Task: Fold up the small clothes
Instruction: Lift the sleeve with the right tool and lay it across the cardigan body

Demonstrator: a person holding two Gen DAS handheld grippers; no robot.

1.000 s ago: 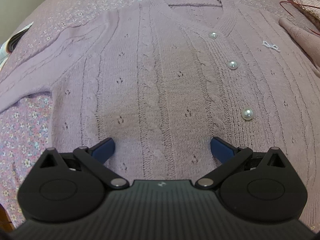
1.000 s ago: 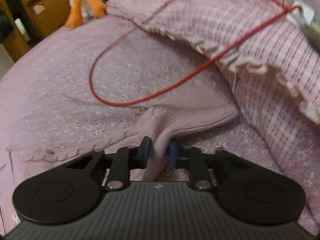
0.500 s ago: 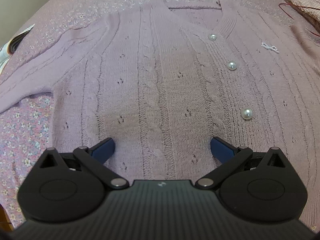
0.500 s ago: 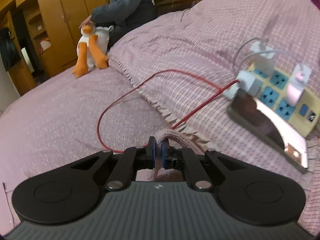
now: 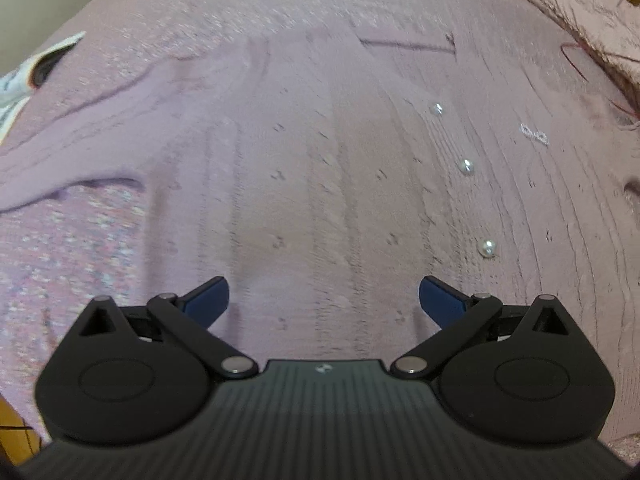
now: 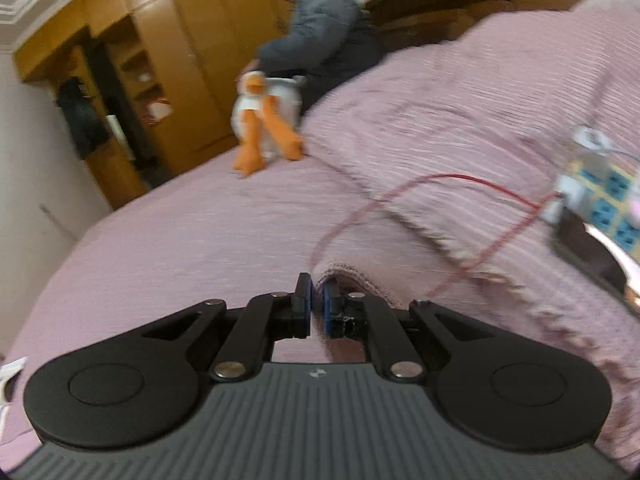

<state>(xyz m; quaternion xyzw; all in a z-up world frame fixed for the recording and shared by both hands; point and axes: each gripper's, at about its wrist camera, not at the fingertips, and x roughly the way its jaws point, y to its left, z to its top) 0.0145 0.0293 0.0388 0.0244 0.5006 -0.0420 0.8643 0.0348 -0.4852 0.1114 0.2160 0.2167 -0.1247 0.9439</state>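
A pink knitted cardigan lies spread out flat on the bed, front side up, and it fills most of the left wrist view. It has a row of little pearl buttons going down its front and a small shiny bow on the chest. One sleeve stretches away to the left side of that view. The left gripper hangs above the lower part of the cardigan with its jaws wide apart, and nothing is between them. The picture is a bit blurry there, so I cannot tell if the blue fingers touch the wool. The right gripper is pinched tight on the end of the other sleeve, and the pink cuff bunches up just beyond its jaws. Past it, a red cable curls across the bed and runs to a power strip lying on a pink quilt at the right. A white and orange plush toy sits at the far edge of the bed. A person in a grey jacket bends over behind the toy. Wooden wardrobes stand along the wall at the back.
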